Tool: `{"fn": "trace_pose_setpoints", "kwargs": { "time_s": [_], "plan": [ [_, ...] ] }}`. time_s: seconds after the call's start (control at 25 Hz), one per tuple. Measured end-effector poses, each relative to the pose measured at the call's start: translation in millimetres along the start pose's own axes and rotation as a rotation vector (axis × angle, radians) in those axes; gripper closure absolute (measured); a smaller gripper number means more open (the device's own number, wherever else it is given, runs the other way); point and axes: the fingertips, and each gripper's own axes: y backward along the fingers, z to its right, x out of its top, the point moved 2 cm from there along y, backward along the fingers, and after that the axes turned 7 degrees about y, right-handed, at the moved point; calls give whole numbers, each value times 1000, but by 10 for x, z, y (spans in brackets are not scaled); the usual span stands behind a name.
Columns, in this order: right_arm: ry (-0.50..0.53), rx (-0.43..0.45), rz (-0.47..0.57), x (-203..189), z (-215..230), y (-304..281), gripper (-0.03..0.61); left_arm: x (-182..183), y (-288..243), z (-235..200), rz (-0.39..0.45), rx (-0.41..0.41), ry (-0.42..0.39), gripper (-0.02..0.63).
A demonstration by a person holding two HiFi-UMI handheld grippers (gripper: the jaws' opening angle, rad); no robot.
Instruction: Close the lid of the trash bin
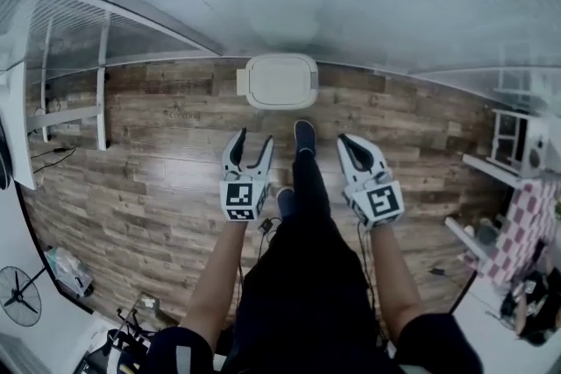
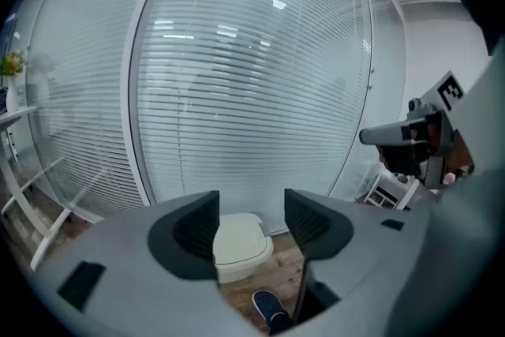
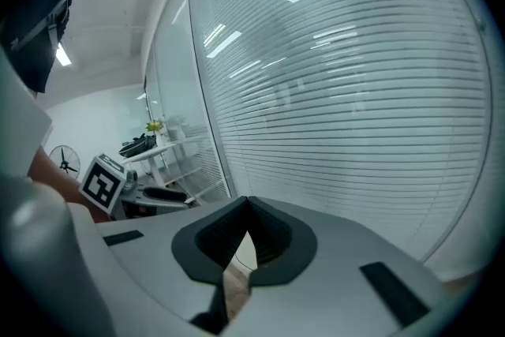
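Note:
The white trash bin (image 1: 280, 81) stands on the wood floor against the blind-covered glass wall, and its lid lies flat and closed. Both grippers hang in the air short of it, touching nothing. My left gripper (image 1: 252, 141) is open, its jaws spread with nothing between them. In the left gripper view the bin (image 2: 241, 245) shows low between the spread jaws of that gripper (image 2: 251, 201). My right gripper (image 1: 349, 143) is shut, its tips together. The right gripper view also shows the right gripper (image 3: 248, 207) closed and empty, pointed at the blinds.
The person's dark-trousered legs and a blue shoe (image 1: 304, 136) reach toward the bin between the grippers. A white shelf frame (image 1: 70, 114) stands at the left. White shelving (image 1: 517, 140) and a checked cloth (image 1: 526, 219) are at the right. A fan (image 1: 19, 296) sits at the lower left.

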Motion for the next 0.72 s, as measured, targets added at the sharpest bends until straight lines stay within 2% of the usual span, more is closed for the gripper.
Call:
{"fn": "trace_pose_setpoints", "kwargs": {
  "time_s": [0.2, 0.48, 0.72],
  "plan": [
    [36, -11, 26, 304, -344, 282, 575, 323, 762, 31, 85, 11, 1, 374],
    [73, -17, 77, 572, -764, 662, 575, 419, 1580, 131, 141, 41, 57, 374],
    [98, -43, 133, 697, -908, 934, 575, 441, 1978, 126, 205, 38, 86, 374]
  ]
}}
